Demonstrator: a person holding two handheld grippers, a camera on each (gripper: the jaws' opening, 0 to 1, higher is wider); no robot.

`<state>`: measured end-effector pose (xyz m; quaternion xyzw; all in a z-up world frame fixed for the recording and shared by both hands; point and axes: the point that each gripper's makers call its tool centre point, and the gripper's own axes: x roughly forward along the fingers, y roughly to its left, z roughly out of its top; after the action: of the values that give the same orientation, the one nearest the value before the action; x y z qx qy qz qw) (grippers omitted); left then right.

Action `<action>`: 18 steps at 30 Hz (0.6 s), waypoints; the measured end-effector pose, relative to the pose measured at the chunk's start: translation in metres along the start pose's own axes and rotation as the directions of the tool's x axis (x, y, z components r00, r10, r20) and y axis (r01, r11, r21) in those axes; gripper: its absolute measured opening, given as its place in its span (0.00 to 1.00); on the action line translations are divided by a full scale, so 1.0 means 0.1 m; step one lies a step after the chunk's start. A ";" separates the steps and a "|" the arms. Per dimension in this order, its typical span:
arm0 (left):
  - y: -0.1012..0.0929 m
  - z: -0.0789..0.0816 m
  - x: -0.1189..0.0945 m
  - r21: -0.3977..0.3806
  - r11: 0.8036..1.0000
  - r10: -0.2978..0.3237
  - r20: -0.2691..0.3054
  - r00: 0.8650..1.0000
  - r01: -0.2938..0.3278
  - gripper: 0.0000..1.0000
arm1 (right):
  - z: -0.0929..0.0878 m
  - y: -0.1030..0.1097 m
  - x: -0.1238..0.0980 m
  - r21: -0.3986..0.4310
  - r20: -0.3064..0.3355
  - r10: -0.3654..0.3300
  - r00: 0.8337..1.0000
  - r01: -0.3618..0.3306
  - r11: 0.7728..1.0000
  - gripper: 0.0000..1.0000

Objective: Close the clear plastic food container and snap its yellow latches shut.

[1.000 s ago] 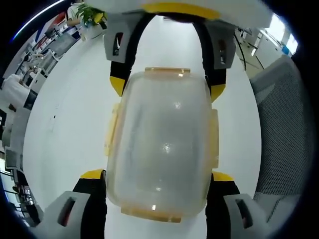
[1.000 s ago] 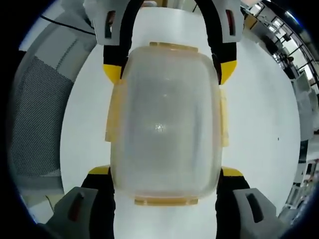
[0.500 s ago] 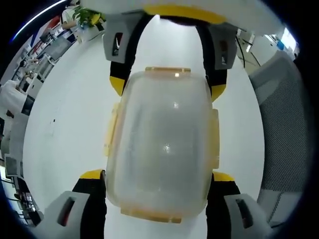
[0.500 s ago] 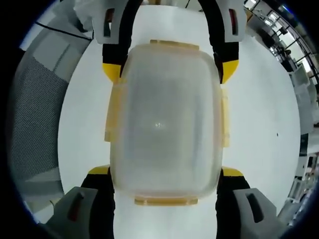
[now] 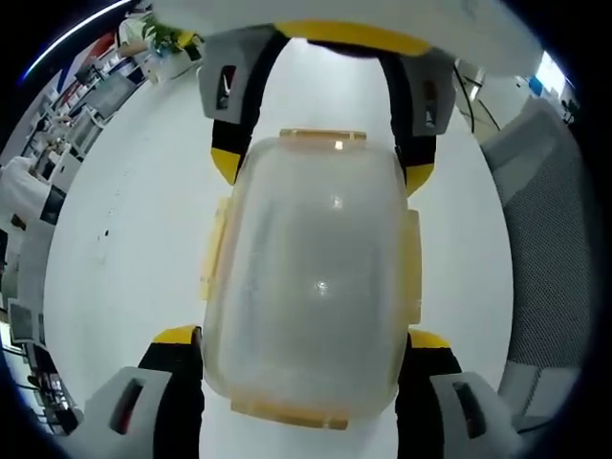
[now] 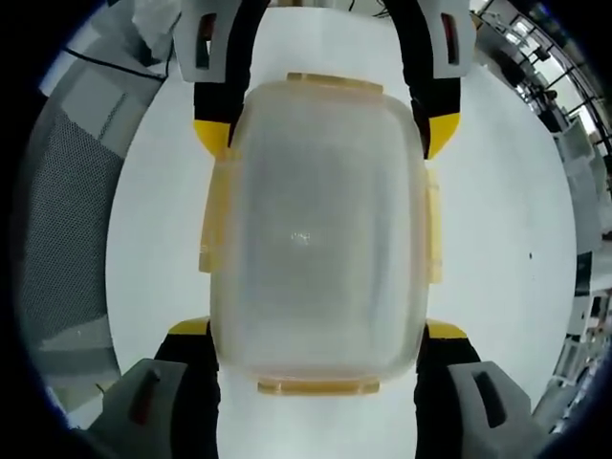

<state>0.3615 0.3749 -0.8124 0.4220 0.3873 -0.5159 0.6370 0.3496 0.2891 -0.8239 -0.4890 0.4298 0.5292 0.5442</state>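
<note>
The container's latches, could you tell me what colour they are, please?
The latches are translucent yellow, clearest in the right gripper view.

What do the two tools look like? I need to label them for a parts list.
Both match. The left tool has black fingers with yellow tips, rising from grey housings with a small red mark. The right tool has the same black fingers, yellow tips and grey housings with red marks. No sleeves or cables on them are visible.

Container [image 5: 311,287] between both claws
</note>
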 end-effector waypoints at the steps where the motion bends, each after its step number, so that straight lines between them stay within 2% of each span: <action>1: 0.02 0.00 0.00 0.001 1.000 0.000 0.000 1.000 0.000 0.81 | 0.00 -0.02 0.00 0.002 0.000 0.001 1.000 -0.001 1.000 0.82; 18: 0.23 0.01 0.04 0.000 1.000 0.005 0.004 1.000 -0.005 0.81 | -0.02 -0.22 0.03 0.018 -0.013 0.011 1.000 -0.010 1.000 0.84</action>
<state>0.3851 0.3748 -0.8124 0.4220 0.3849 -0.5153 0.6389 0.3719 0.2887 -0.8255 -0.4853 0.4408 0.5248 0.5428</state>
